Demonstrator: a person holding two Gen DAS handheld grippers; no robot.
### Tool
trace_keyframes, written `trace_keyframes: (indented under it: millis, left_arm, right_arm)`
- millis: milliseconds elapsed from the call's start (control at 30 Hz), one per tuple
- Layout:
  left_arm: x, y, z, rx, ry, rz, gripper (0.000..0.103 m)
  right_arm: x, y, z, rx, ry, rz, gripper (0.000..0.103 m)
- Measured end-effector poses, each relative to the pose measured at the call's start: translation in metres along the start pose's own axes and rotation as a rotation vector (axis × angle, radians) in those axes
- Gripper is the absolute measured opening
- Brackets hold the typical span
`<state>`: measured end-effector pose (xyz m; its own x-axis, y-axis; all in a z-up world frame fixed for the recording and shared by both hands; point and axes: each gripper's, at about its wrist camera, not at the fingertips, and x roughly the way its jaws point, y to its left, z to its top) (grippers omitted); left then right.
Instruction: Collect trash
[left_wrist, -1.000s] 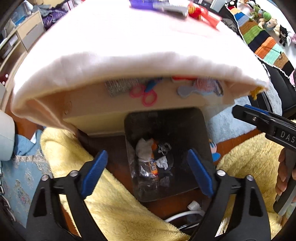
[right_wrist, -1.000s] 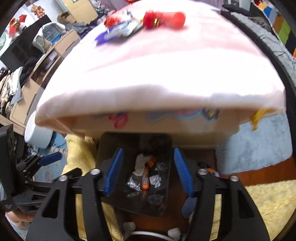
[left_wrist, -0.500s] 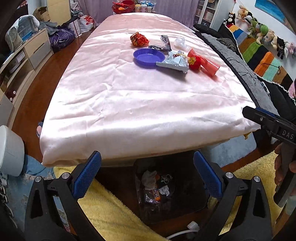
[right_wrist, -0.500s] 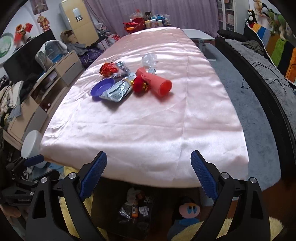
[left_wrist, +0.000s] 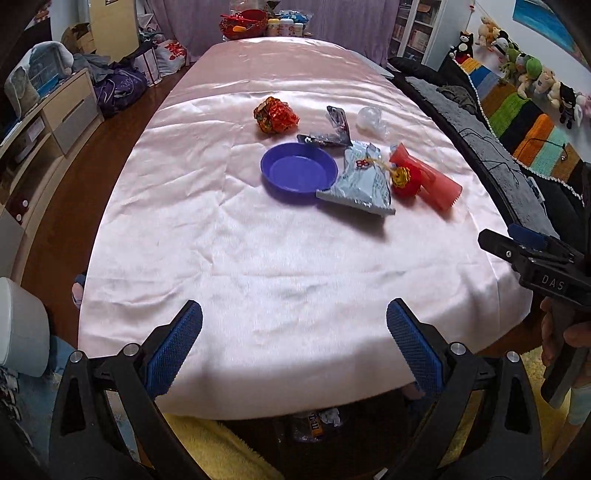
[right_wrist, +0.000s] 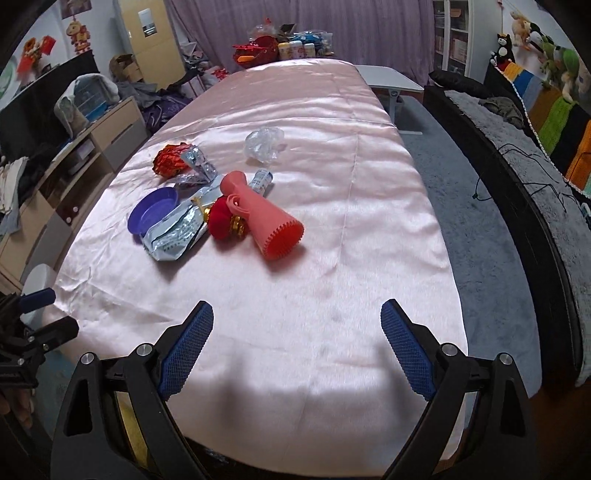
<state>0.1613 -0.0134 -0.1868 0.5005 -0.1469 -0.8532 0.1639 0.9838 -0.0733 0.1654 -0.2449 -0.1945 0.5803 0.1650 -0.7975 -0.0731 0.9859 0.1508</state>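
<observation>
Two empty grippers, left gripper (left_wrist: 294, 347) and right gripper (right_wrist: 296, 343), above pink tablecloth (left_wrist: 258, 258).

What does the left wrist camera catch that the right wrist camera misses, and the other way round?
Only the left wrist view shows trash in a dark bin under the table's near edge, and a yellow fluffy rug.

Only the right wrist view shows a small white side table past the far corner, and a white tube with a blue label behind the pink cone.

Both show the pink satin tablecloth, round purple plastic dish, silver foil bag, pink ridged plastic cone, crumpled red foil wrapper and clear crumpled plastic.
</observation>
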Motion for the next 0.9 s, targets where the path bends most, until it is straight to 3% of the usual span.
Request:
trace_keyframes:
  millis: [667, 900]
  left_arm:
    - [0.073, -0.004, 0.099, -0.02, 0.012, 0.017, 0.095]
    - [0.097, -0.005, 0.109, -0.019, 0.041, 0.049, 0.095]
  right_arm:
    - [0.047, 0.004, 0.048, -0.102, -0.013, 0.019, 0.089]
    - [0.055, 0.004, 0.049, -0.125, -0.013, 0.033, 0.071]
